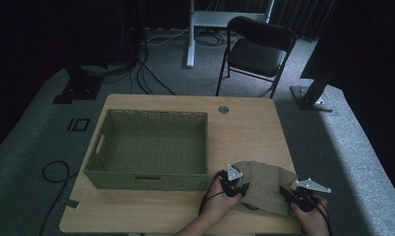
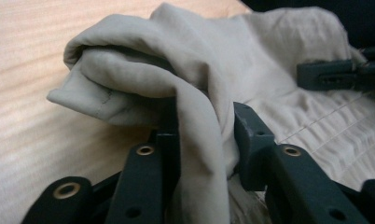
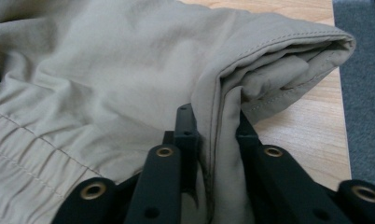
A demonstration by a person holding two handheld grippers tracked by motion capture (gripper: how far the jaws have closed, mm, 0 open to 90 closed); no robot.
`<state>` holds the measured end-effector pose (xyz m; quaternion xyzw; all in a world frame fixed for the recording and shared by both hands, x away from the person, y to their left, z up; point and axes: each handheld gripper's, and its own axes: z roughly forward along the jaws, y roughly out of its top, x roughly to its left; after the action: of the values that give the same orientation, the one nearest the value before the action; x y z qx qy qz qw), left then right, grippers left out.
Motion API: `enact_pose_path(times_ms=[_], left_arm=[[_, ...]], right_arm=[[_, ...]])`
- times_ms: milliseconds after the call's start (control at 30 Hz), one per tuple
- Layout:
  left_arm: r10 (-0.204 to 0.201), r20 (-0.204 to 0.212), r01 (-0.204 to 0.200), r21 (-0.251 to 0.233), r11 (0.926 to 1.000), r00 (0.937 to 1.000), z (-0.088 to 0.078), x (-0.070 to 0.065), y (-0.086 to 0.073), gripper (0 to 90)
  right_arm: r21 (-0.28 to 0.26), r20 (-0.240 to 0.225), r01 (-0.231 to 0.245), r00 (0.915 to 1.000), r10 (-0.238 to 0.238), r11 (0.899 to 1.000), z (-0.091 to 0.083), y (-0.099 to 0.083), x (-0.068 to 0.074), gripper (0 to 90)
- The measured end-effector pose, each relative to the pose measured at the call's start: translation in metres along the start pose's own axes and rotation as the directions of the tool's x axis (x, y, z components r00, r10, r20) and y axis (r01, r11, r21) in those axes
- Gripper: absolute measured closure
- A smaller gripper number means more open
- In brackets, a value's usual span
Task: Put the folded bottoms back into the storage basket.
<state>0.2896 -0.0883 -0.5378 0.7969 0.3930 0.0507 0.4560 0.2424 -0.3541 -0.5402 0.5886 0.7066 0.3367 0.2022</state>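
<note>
A beige folded cloth garment lies on the wooden table near its front right corner. My left gripper holds the garment's left edge; in the left gripper view a bunched fold of the garment is pinched between its two black jaws, gripper. My right gripper grips the garment's right edge; in the right gripper view a seamed fold of the garment is squeezed between its jaws, gripper. The right gripper's jaw tip shows at the far right of the left gripper view.
A green woven basket stands empty on the left half of the table, close beside the left gripper. A black chair stands behind the table. A round grommet sits near the table's back edge. Cables lie on the grey carpet.
</note>
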Motion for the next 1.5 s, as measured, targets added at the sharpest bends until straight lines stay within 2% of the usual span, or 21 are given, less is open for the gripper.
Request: enact_pose_path(times_ms=[167,467,800,867,1033,1300,1500], left_arm=[[0.027,0.001,-0.027,-0.007,0.9996,0.9996,-0.006,-0.001,0.008,72.4],[0.052,0.004,-0.052,-0.067,0.9964,0.9986,-0.028,-0.007,0.033,73.0],[0.072,0.016,-0.071,-0.088,0.9936,0.9972,-0.05,0.0,0.061,73.0],[0.086,0.012,-0.084,-0.096,0.9918,0.9962,-0.055,0.001,0.068,73.0],[0.088,0.01,-0.086,-0.118,0.9892,0.9961,-0.071,0.007,0.084,73.0],[0.109,-0.032,-0.112,-0.147,0.9828,0.9935,-0.093,0.019,0.106,73.0],[0.086,-0.036,-0.09,-0.16,0.983,0.9957,-0.109,0.035,0.115,72.9]], right_arm=[[-0.007,-0.013,-0.012,0.9998,0.012,1.0,-0.007,0.007,0.002,81.0],[-0.09,-0.041,-0.043,0.9984,0.039,0.995,-0.029,0.028,0.002,81.0],[-0.145,-0.081,-0.048,0.9961,0.037,0.988,-0.046,0.051,0.01,81.1],[-0.157,-0.083,-0.047,0.996,0.034,0.986,-0.048,0.056,0.012,81.1],[-0.186,-0.104,-0.049,0.9941,0.029,0.981,-0.054,0.072,0.018,81.1],[-0.226,-0.11,-0.022,0.9939,-0.003,0.974,-0.058,0.105,0.035,81.1],[-0.243,-0.133,-0.011,0.9909,-0.022,0.97,-0.056,0.125,0.05,81.1]])
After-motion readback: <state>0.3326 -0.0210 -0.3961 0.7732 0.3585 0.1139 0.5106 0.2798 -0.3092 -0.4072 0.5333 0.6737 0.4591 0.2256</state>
